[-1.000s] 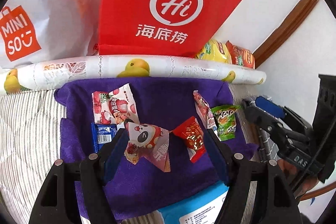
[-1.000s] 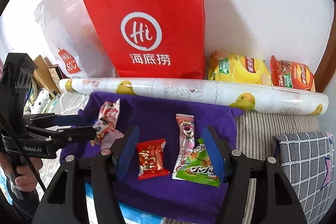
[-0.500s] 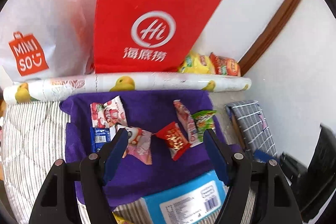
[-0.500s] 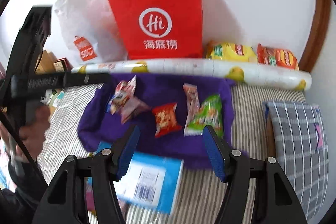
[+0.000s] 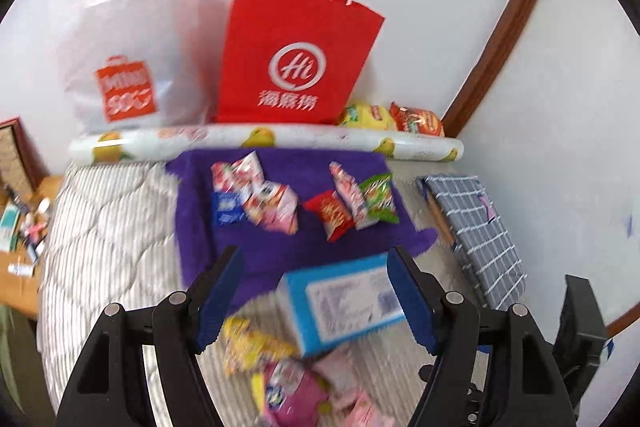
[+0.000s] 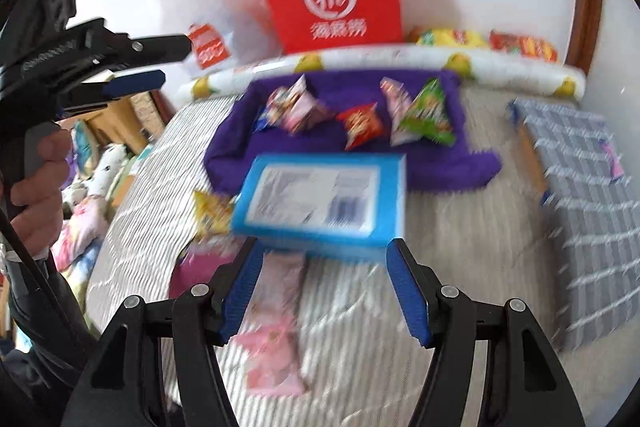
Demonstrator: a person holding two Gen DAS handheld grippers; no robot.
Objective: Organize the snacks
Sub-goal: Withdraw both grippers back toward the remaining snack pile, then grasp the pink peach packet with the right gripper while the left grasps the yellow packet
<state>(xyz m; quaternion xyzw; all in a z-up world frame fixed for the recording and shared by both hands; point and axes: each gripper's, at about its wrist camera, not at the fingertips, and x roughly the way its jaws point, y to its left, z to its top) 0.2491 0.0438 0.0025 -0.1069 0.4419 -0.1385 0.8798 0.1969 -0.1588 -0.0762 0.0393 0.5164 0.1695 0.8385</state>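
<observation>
Left wrist view: left tongs gape empty above a blue box on the bed; right tongs likewise stand apart, holding nothing.

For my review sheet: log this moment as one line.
left gripper: open, empty | right gripper: open, empty | blue box: on striped bedding, untouched | snack packets: on purple cloth
</observation>
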